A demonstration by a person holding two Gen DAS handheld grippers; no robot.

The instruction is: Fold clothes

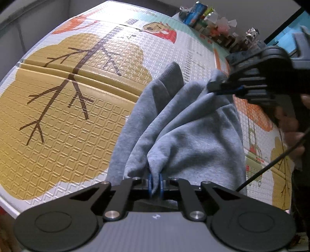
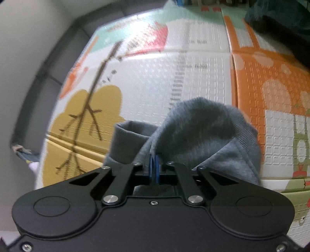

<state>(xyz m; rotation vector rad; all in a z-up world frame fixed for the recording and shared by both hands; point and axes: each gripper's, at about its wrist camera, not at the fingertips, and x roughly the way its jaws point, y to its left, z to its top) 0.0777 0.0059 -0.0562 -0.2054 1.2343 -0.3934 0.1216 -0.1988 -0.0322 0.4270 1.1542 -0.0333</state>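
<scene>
A grey sweatshirt point(image 1: 184, 139) lies bunched on a patterned play mat point(image 1: 67, 126). My left gripper point(image 1: 155, 181) is shut on a pinched ridge of its grey cloth at the near edge. In the same view the right gripper point(image 1: 213, 88) comes in from the right, shut on another raised fold of the garment, with a hand point(image 1: 290, 126) behind it. In the right wrist view my right gripper point(image 2: 154, 168) pinches the grey cloth point(image 2: 203, 131) between its blue pads, and a ribbed cuff point(image 2: 127, 139) hangs to the left of it.
Packets and small clutter point(image 1: 209, 17) line the mat's far edge. A dark bundle point(image 2: 281, 25) sits at the far right corner of the mat. Grey wall point(image 2: 29, 67) borders the mat on the left. A black cable point(image 1: 271, 164) trails from the right gripper.
</scene>
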